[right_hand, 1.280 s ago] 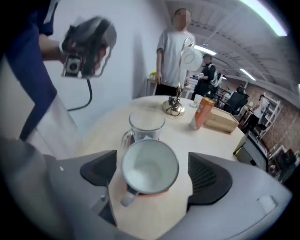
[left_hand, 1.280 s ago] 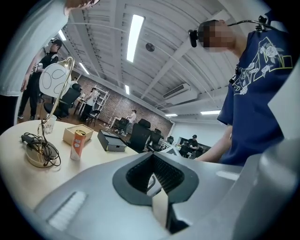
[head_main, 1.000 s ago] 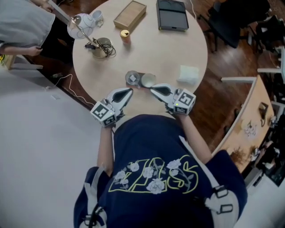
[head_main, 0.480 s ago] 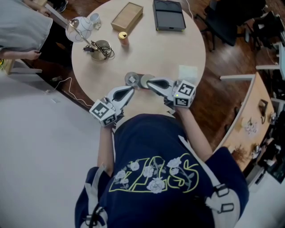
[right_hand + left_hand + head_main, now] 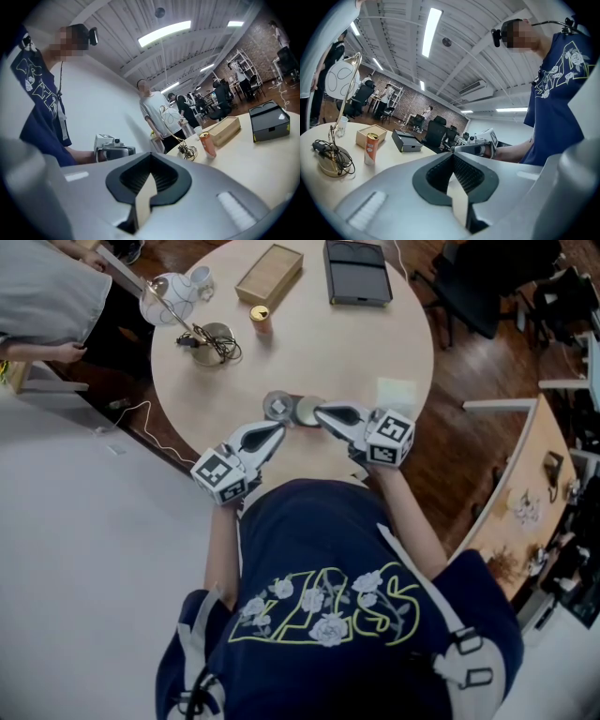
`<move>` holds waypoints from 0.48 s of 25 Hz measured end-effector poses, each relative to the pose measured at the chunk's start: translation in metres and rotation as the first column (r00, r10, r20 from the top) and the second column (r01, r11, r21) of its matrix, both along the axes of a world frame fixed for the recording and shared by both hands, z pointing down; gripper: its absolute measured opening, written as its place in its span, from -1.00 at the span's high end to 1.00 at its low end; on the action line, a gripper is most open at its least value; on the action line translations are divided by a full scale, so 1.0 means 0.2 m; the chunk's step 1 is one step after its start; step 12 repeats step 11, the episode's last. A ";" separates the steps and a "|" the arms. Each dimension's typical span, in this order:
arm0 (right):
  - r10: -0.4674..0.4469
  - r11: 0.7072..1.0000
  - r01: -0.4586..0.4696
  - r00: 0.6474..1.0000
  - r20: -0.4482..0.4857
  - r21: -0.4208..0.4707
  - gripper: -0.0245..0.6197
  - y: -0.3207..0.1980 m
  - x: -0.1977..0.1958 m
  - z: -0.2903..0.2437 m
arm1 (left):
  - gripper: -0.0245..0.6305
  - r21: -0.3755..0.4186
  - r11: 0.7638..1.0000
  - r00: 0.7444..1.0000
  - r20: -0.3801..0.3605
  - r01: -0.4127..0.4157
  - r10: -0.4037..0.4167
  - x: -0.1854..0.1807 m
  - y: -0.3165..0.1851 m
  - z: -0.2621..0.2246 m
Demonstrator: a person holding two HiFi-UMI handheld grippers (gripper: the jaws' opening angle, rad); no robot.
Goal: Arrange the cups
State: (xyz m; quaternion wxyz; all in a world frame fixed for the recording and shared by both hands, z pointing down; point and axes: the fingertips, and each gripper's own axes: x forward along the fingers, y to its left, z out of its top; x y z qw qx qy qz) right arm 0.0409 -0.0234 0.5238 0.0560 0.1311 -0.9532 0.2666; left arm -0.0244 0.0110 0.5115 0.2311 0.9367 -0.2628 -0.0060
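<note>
The right tool (image 5: 320, 412) has its jaws pressed together with nothing between them. Over the last second it has slid forward and inward across the tabletop (image 5: 328, 343). A second ago its tip hung short of the cups, nearer the person's body. Now it sits right at the side of the paler cup (image 5: 307, 411), though I can't tell from here whether it actually touches the rim. The left tool (image 5: 274, 431) is likewise closed on nothing and has hardly stirred. Its tip lies a little short of the darker cup (image 5: 277, 406), on the person's side.

The two cups stand side by side near the front edge of the round tabletop, so close that they look to be touching. The darker one is at the left and has something pale in its middle. Neither cup has shifted while the right tool came up.

Closed jaws brought against a cup's flank suggest to me a nudge rather than a lift. Still, a neat pair like this would fit cups just pushed together as well as cups about to be moved.

Farther back and well clear are a white napkin (image 5: 396, 393), a can (image 5: 261, 318), a lamp (image 5: 169, 298), a wooden box (image 5: 270, 274) and a black case (image 5: 356, 272).
</note>
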 end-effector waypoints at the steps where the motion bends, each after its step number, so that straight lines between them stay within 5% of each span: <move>1: 0.000 1.000 0.000 1.000 -0.001 0.001 0.91 0.00 0.00 0.00 | 0.92 0.002 1.000 1.000 0.000 -0.001 0.001 0.00 0.00 0.00; 12: 0.033 0.999 -0.032 0.999 -0.042 0.006 0.91 -0.04 0.07 0.07 | 0.92 0.012 1.000 0.999 -0.043 0.017 -0.016 -0.02 -0.06 -0.04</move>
